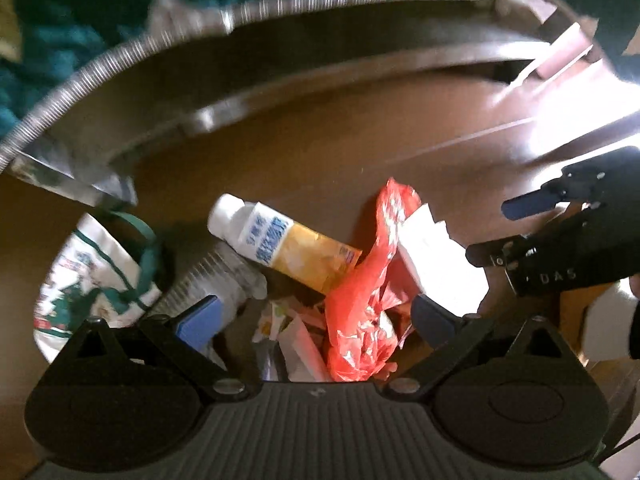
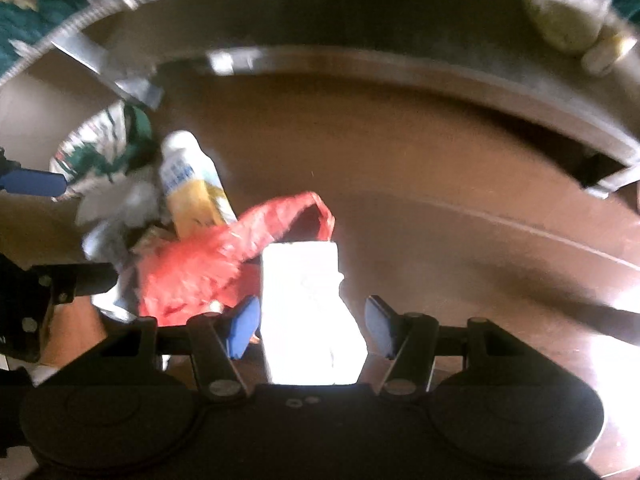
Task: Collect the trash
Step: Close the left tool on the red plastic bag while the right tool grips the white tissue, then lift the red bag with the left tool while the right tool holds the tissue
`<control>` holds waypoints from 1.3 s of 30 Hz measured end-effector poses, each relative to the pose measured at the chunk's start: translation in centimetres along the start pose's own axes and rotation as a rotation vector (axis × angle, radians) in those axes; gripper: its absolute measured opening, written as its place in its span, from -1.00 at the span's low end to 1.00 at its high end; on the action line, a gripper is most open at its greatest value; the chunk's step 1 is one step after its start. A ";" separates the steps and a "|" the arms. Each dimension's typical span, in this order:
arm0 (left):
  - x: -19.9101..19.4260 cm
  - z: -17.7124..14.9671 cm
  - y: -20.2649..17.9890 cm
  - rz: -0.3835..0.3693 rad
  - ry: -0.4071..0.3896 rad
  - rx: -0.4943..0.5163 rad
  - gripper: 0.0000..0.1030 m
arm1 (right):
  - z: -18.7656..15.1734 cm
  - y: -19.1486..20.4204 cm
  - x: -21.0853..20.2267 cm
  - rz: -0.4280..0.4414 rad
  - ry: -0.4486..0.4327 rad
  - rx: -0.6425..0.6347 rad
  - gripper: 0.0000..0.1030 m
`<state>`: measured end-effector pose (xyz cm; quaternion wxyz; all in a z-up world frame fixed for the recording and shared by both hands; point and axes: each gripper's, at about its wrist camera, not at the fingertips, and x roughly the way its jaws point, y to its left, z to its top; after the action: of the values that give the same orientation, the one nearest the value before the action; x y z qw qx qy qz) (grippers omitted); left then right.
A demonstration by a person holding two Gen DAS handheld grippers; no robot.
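Note:
A heap of trash lies on the round brown table (image 1: 320,140): a white bottle with a yellow and blue label (image 1: 280,240), a red plastic bag (image 1: 360,300), a white carton (image 1: 432,256), a crumpled clear plastic bottle (image 1: 224,276) and paper scraps. My left gripper (image 1: 316,320) points straight down over the heap, open, with the red bag and scraps below its gap. My right gripper (image 2: 310,328) is open with the white carton (image 2: 304,300) between its blue pads, which do not press on it. The red bag (image 2: 208,272) and labelled bottle (image 2: 192,184) lie to its left.
A printed white bag with green handles (image 1: 92,276) sits at the heap's left. The table has a ribbed metal rim (image 1: 120,56) over teal carpet (image 1: 80,20). A blurred yellowish lump (image 2: 568,24) lies at the far rim. Each gripper appears in the other's view: right gripper (image 1: 486,232), left gripper (image 2: 88,230).

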<state>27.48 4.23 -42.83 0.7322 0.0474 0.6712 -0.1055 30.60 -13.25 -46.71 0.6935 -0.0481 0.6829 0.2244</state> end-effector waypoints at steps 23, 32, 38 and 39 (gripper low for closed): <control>7.4 -0.4 -0.1 -0.115 0.134 -0.040 -0.63 | 1.4 -1.2 6.6 -0.004 0.081 0.088 -0.80; 3.8 -0.2 -1.8 -0.133 0.119 -0.023 -0.81 | 0.7 -0.5 0.3 -0.045 0.037 0.114 -0.91; -2.2 0.2 -3.1 -0.100 0.067 -0.030 -0.82 | -0.8 -0.2 -6.9 -0.085 -0.039 0.149 -0.92; -3.5 0.4 -3.2 -0.100 0.054 -0.038 -0.82 | -1.0 0.0 -8.3 -0.087 -0.054 0.154 -0.92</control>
<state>26.88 1.35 -39.10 0.7084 0.0026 0.6941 -0.1280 29.98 -15.69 -38.79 0.7225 -0.0183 0.6764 0.1421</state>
